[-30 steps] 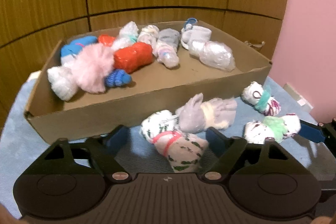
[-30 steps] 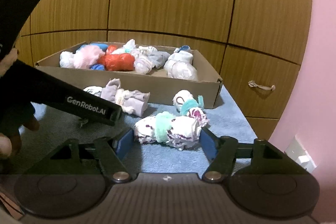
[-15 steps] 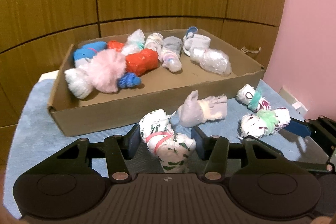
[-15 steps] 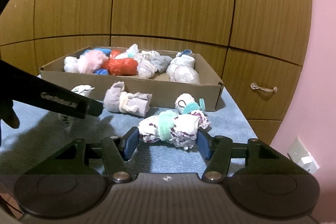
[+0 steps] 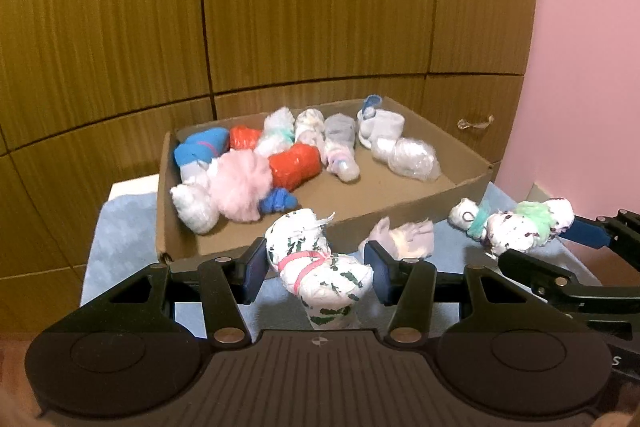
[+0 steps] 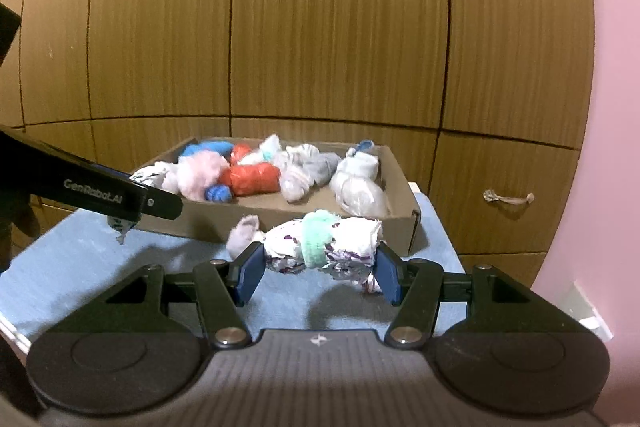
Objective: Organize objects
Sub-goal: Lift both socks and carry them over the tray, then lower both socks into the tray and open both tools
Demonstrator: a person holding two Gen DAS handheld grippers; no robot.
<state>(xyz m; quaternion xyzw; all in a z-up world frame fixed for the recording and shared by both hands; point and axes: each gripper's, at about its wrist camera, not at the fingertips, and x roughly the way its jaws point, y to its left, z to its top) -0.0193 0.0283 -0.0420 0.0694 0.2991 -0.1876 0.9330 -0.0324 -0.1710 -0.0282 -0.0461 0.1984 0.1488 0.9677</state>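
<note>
Two-handed sorting of rolled sock bundles into a cardboard box [image 5: 400, 205]. The left tool [image 5: 316, 269] is pinching a white bundle with green markings and a pink band [image 5: 316, 263], which is hanging above the blue cloth [image 5: 124, 231] on the table, just in front of the box's near wall. The right tool [image 6: 318, 269] is pinching a white bundle with purple markings and a mint band [image 6: 324, 241] end to end, likewise above the cloth and just short of the box. A grey-and-cream bundle [image 5: 404, 237] and a small bundle with a teal band [image 5: 468, 217] are lying on the cloth beside the box, not yet sorted. Inside, the rear and left are crowded with bundles, among them a pink fluffy one [image 5: 240, 187] and a red one [image 5: 294, 169]; the near right floor is bare.

Risks, as judged from this arrangement: each bundle is soft, so a compressing grip is likely to be holding only outer layers, and the cloth may be slipping free during carriage. The green-marked bundle is dangling below the pads and could be catching the near wall, shoving the light box. The two tools are working close together and may be colliding above the rim. A release over the crowded left could be sending a bundle rolling back out.
</note>
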